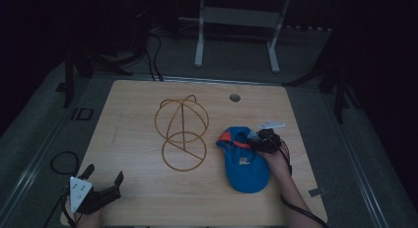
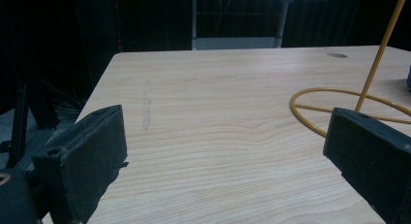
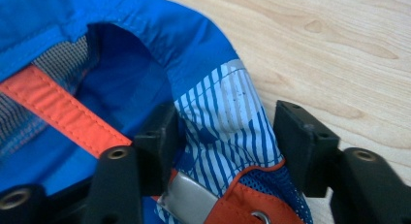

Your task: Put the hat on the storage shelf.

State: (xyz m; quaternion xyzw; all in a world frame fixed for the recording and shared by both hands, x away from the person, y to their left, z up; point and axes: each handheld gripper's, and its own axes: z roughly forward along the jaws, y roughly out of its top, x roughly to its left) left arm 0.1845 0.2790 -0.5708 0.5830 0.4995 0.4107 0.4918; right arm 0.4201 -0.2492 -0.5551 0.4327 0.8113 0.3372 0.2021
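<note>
A blue cap (image 1: 246,164) with orange trim lies on the right half of the wooden table (image 1: 143,193), its opening turned up. My right gripper (image 1: 261,141) is at the cap's far rim. In the right gripper view the right gripper (image 3: 225,122) is open, with the cap's (image 3: 194,49) striped blue-and-white fabric bulging between the jaws; one jaw is inside the opening, the other outside. A yellow wire hat frame (image 1: 182,134) stands mid-table. My left gripper (image 1: 104,176) sits open at the near left corner. In its own view, nothing lies between the left gripper's (image 2: 228,132) jaws, and the wire frame (image 2: 376,64) stands ahead to the right.
A round cable hole (image 1: 235,97) is at the table's far edge. A small white label (image 1: 271,125) lies just beyond the cap. Behind the table stands a white metal stand (image 1: 199,40). A black cable (image 1: 64,164) loops on the floor to the left.
</note>
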